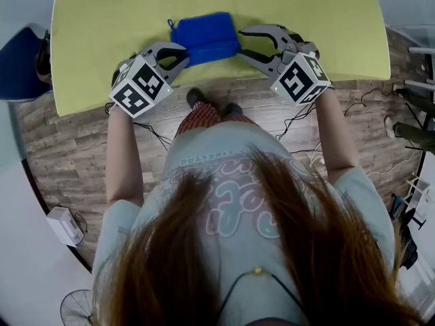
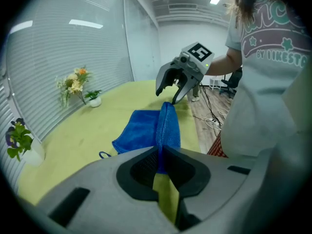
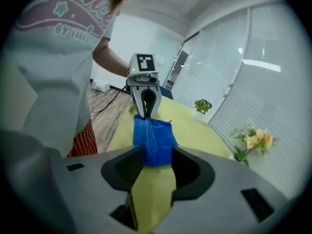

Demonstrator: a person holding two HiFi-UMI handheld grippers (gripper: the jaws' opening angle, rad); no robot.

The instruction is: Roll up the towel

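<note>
A blue towel (image 1: 204,36), partly rolled with a thick fold along its near side, lies near the front edge of the yellow-green table (image 1: 102,32). My left gripper (image 1: 178,58) is at the towel's left end, shut on the rolled fold. In the left gripper view the blue fold (image 2: 165,126) runs straight into the closed jaws (image 2: 160,162). My right gripper (image 1: 239,43) is at the towel's right end with its jaws apart. In the right gripper view the towel's end (image 3: 153,135) lies between the spread jaws (image 3: 157,162) and the pads do not press on it.
Potted flowers (image 2: 78,84) and a small plant (image 2: 19,138) stand at the table's far side by the blinds. Cables (image 1: 299,114) trail over the wooden floor under the table edge. A blue chair (image 1: 20,63) stands at the left and a white box (image 1: 64,224) lies on the floor.
</note>
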